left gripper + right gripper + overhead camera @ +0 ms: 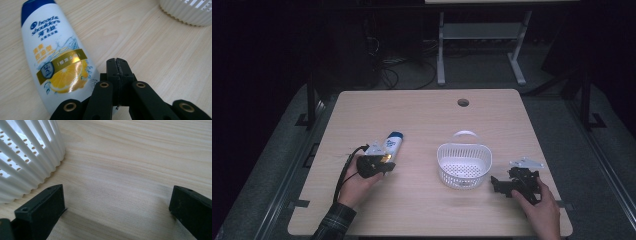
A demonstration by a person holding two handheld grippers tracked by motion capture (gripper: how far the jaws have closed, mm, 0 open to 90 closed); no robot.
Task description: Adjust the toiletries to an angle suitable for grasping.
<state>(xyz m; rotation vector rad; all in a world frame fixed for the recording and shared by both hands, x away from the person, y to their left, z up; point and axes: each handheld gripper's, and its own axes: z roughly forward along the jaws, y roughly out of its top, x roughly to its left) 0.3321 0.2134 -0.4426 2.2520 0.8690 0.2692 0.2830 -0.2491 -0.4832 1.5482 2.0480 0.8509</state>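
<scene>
Two hands hold black grippers over a wooden table: the right gripper, jaws spread wide, sits just beside a white basket; the left gripper, jaws pressed together, rests beside a shampoo bottle lying left of the basket.

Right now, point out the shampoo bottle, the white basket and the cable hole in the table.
shampoo bottle [58, 67]: left gripper view, on its lemon label.
white basket [463, 172]: high view, on its front wall.
cable hole [463, 102]: high view, at its centre.
</scene>
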